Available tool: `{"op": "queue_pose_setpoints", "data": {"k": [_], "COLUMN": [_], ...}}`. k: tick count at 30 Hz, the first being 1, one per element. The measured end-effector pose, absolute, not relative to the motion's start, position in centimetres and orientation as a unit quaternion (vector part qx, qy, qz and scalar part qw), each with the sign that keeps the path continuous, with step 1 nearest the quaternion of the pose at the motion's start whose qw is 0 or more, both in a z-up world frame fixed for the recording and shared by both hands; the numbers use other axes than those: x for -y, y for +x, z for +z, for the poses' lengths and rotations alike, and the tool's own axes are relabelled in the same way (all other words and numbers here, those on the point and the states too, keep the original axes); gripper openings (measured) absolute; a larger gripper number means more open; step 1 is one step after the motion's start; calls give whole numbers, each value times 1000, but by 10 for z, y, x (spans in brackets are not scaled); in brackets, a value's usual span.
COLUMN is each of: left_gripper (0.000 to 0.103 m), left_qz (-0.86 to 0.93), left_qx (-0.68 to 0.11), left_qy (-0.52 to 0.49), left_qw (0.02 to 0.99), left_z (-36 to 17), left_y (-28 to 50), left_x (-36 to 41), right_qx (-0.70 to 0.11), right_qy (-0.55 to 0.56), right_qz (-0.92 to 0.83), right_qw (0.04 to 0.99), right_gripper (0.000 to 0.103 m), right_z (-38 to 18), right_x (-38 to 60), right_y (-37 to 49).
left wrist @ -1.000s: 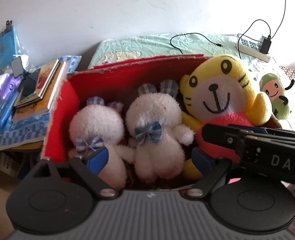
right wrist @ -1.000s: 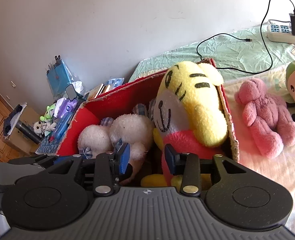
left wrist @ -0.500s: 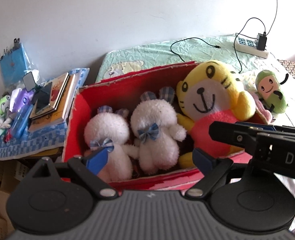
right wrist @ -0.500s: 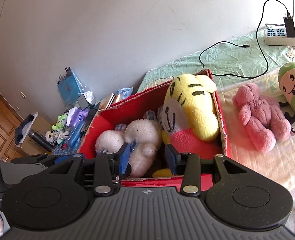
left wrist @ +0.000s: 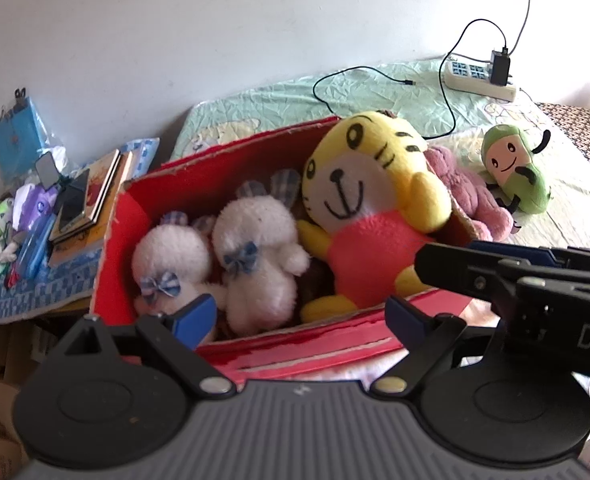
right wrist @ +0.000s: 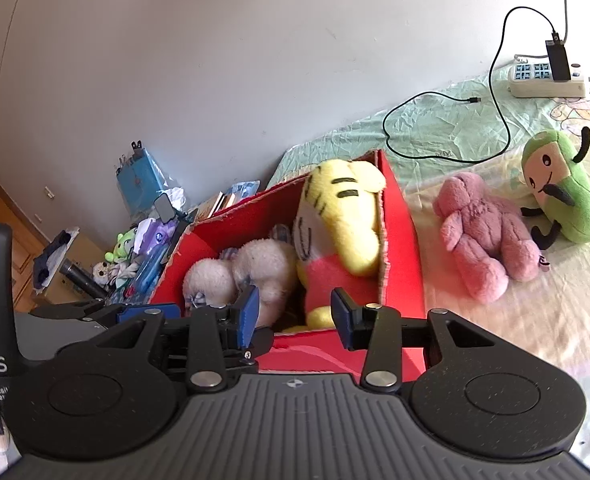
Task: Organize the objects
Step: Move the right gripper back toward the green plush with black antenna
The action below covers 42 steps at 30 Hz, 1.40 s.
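Both feeds bright, daylight. I read the light as coming from the right of frame: the bedsheet (right wrist: 535,340) at lower right is washed to near white, with a pink cast beside the red box (right wrist: 403,240). On the left wrist feed the wall (left wrist: 555,8) at upper right blows out. Box interior sits in soft shadow; the white plush toys (right wrist: 239,276) look dull there. Strong fisheye bending at the edges, dark vignette in the corners. Slight softness overall on the left feed; clutter at far left is smeared.
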<state>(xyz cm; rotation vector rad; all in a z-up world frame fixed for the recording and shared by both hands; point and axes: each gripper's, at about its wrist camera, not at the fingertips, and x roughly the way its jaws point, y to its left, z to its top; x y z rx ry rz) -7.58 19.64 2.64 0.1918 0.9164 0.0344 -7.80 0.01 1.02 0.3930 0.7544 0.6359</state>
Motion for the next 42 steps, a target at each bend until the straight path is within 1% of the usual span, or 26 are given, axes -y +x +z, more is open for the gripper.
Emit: {"op": "queue_pose_setpoints", "data": {"k": [16,22,42], "left_gripper": [91,90,90], "left_qz": [36,37,-7], "left_qx": [-482,-503,-548], "left_qy": [77,68,80], "left_qw": [872,861,833], "left_z": [9,-3,-44], "left_y": [-71,-66,-34], "left_x": [-120,-91,3], "right_qx": [-402,-420,-456], "right_qy": [185,180,219], "right_qz": [350,359,303], "right_qw": [826,814,808], "right_gripper": [43,43,43], "right_z": [-7,-20,-58], "right_x": [66,88,188], "right_y": [-51,-37,-8]}}
